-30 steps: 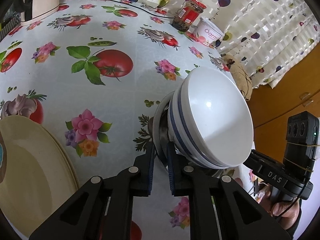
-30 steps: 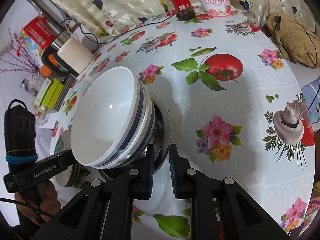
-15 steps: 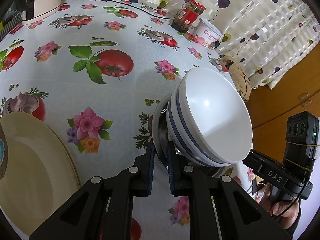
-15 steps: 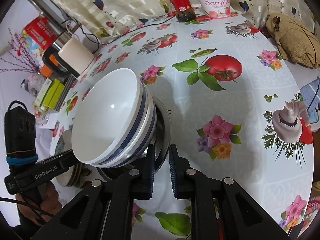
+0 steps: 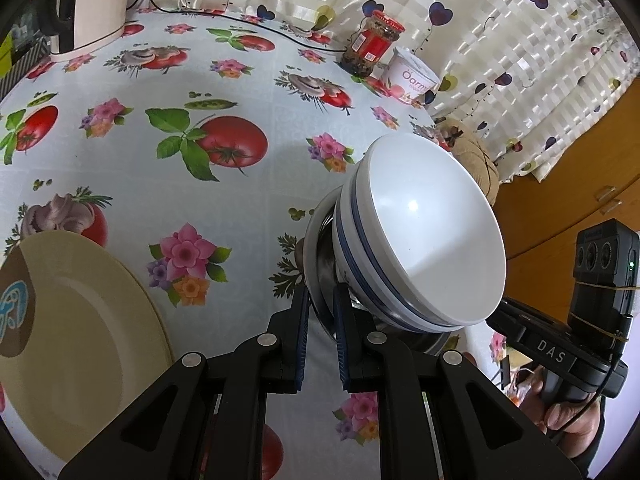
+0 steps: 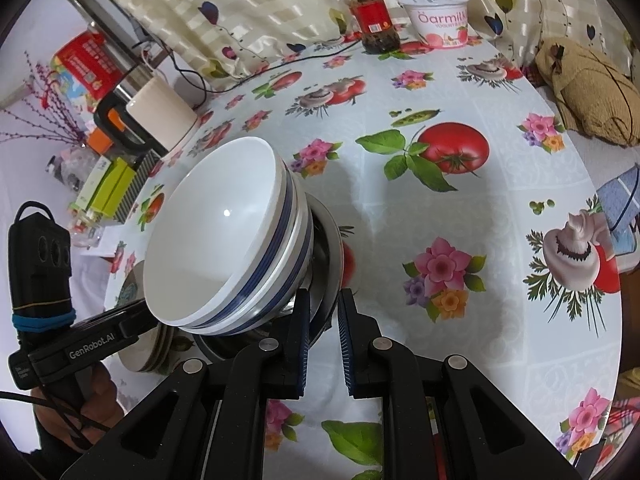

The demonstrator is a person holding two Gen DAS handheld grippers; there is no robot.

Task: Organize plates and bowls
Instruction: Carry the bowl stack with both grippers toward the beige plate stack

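Note:
A steel bowl [image 5: 320,256] holds a nested stack of white bowls with blue stripes [image 5: 424,236]. My left gripper [image 5: 321,304] is shut on the steel bowl's rim on one side. My right gripper [image 6: 323,312] is shut on the same steel bowl's rim [image 6: 332,264] on the opposite side, with the white bowls [image 6: 224,236] to its left. The stack hangs above the flowered tablecloth. A stack of cream plates [image 5: 76,348] lies at the left in the left wrist view and shows under the bowls in the right wrist view [image 6: 140,356].
A red-lidded jar [image 6: 370,20] and a yogurt tub [image 6: 438,18] stand at the table's far edge by the curtain. A kettle [image 5: 96,4] and boxes [image 6: 108,188] stand at the far left. A tan cloth bag [image 6: 588,92] lies at the right edge.
The bowl stack, held by both grippers, has moved a little lower and nearer the table; both grippers stay shut on the steel rim.

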